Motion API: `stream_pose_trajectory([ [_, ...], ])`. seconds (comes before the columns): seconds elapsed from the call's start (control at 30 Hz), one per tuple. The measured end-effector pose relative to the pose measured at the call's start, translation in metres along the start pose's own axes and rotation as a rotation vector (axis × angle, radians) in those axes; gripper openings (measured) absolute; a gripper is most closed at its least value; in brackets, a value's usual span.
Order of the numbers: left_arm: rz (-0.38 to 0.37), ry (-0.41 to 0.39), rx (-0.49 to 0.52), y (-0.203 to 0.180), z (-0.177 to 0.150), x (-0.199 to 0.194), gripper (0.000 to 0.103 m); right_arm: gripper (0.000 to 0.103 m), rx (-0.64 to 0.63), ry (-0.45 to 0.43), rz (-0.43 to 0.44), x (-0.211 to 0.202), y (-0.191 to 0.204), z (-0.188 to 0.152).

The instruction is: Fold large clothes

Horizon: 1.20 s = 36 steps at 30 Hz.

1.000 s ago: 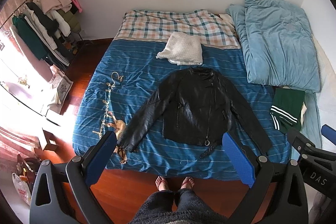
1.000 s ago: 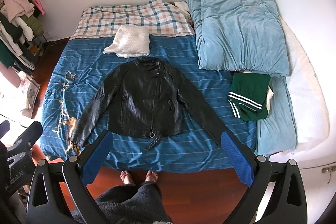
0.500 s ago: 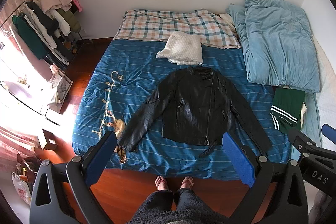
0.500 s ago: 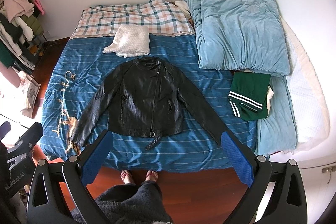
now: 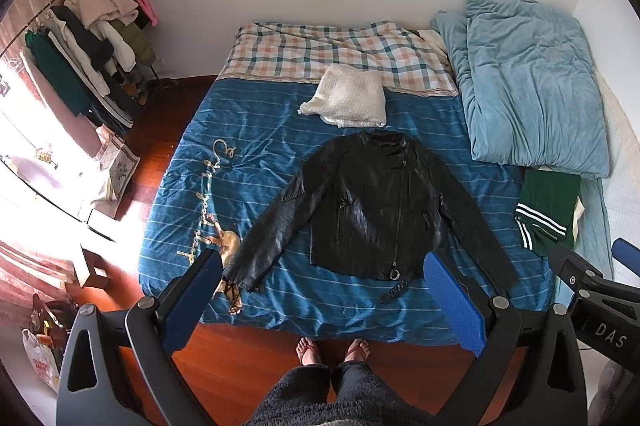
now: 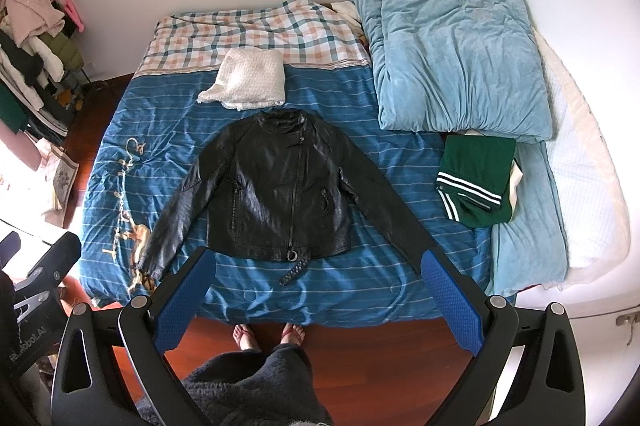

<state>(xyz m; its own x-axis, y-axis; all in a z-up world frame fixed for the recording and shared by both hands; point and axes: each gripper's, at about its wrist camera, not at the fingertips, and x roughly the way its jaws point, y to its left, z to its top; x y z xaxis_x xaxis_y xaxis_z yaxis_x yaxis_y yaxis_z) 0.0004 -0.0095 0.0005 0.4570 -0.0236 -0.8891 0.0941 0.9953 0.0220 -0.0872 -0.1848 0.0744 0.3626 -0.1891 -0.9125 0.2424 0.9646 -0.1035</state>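
black leather jacket laid flat, front up and zipped, in the middle of the blue striped bedspread, collar toward the checked sheet and both sleeves spread out and down toward the near bed edge; its belt tab trails off the hem. compared with the views half a second and a full second earlier, nothing on the bed has shifted and both tools sit at almost the same height and angle, so the moment reads as a pause over the spread garment, with folding not yet begun. left gripper hangs above the floor at the foot of the bed, jaws wide apart and empty; right gripper likewise, wide open, holding nothing. a folded white knit lies just beyond the collar and a folded green garment lies to the right beside the light blue duvet, suggesting pieces already done. the likely first fold is a sleeve brought across the chest.
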Motion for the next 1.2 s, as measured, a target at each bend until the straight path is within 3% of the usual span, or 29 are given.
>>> stream_pose_trajectory([
  [1.1,-0.018,-0.006,0.012,-0.013,0.007,-0.002,0.103,0.103,0.011,-0.003,-0.002,-0.001,-0.002,-0.002],
  [1.2,-0.001,-0.044,0.032,-0.014,0.011,0.005,0.103,0.103,0.056,-0.003,0.009,0.004,-0.009,-0.002],
])
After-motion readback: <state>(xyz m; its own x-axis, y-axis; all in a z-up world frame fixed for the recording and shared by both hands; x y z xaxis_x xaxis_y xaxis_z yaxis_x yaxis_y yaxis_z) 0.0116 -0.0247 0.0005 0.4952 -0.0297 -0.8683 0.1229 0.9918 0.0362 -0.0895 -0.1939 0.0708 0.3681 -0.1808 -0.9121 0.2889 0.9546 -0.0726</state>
